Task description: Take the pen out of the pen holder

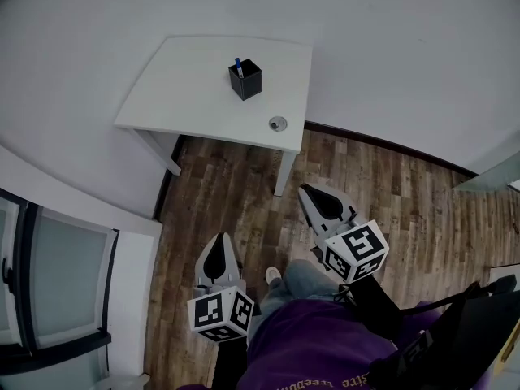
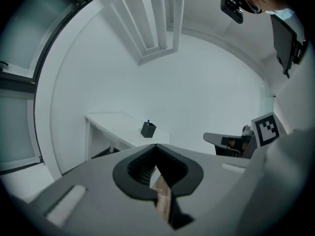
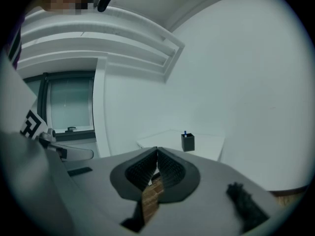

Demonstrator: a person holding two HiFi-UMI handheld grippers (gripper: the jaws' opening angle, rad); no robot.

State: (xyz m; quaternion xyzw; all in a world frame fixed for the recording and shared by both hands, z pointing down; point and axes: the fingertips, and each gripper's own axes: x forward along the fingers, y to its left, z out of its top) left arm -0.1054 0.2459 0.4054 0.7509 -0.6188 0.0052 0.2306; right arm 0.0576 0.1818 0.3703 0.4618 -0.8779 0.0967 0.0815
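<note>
A black square pen holder point(image 1: 245, 80) stands near the middle of a small white table point(image 1: 187, 96), with a blue pen point(image 1: 239, 65) sticking up out of it. Both grippers hang over the wood floor, well short of the table and pointing toward it. My left gripper point(image 1: 219, 239) is shut and empty. My right gripper point(image 1: 309, 190) is also shut and empty. In the left gripper view the pen holder point(image 2: 148, 130) is small and far beyond the closed tips point(image 2: 156, 145). The right gripper view shows the pen holder point(image 3: 187, 142) far past its closed tips point(image 3: 157, 149).
A round metal cap point(image 1: 278, 123) sits in the tabletop near the front right corner. White walls stand behind and beside the table. Dark-framed glass panels point(image 1: 49, 275) run along the left. The person's legs and a shoe point(image 1: 273, 275) are over the wood floor point(image 1: 244, 193).
</note>
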